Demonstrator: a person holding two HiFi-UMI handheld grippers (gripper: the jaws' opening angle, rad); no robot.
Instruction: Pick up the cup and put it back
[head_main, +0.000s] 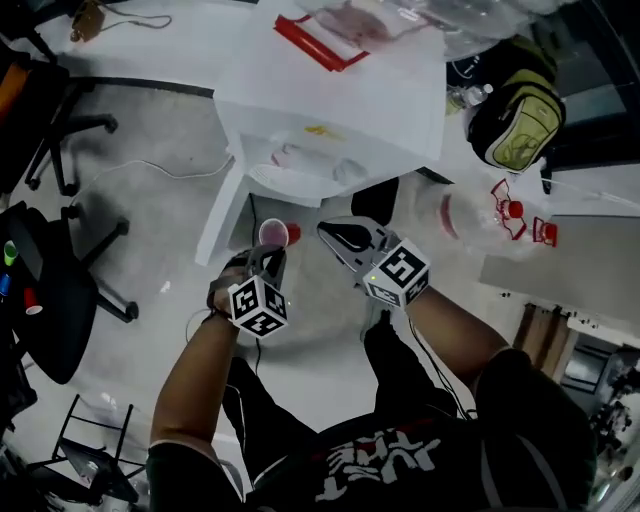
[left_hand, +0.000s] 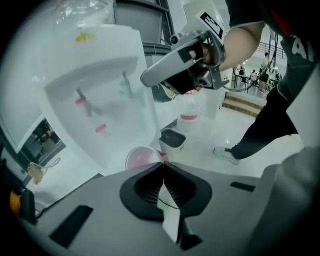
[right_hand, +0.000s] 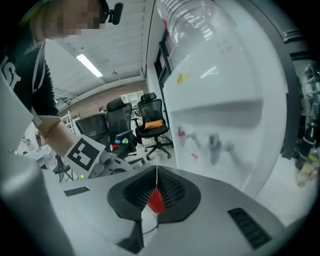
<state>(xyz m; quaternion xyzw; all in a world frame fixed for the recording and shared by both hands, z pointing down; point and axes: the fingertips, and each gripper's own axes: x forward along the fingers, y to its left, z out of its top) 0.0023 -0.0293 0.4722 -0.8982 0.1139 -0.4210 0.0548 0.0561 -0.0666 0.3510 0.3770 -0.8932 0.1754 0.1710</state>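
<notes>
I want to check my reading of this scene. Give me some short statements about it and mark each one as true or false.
1. The left claw's jaws stand wide open. False: the left claw is shut, apparently on the rim of the red cup.
2. The water dispenser is white and carries a clear bottle on top. True.
3. The cup is blue. False: it is red outside and pale inside.
4. A black office chair has an orange thing on its seat. True.
5. The right claw grips the backpack. False: the right claw has its jaw tips together, well apart from the backpack.
</notes>
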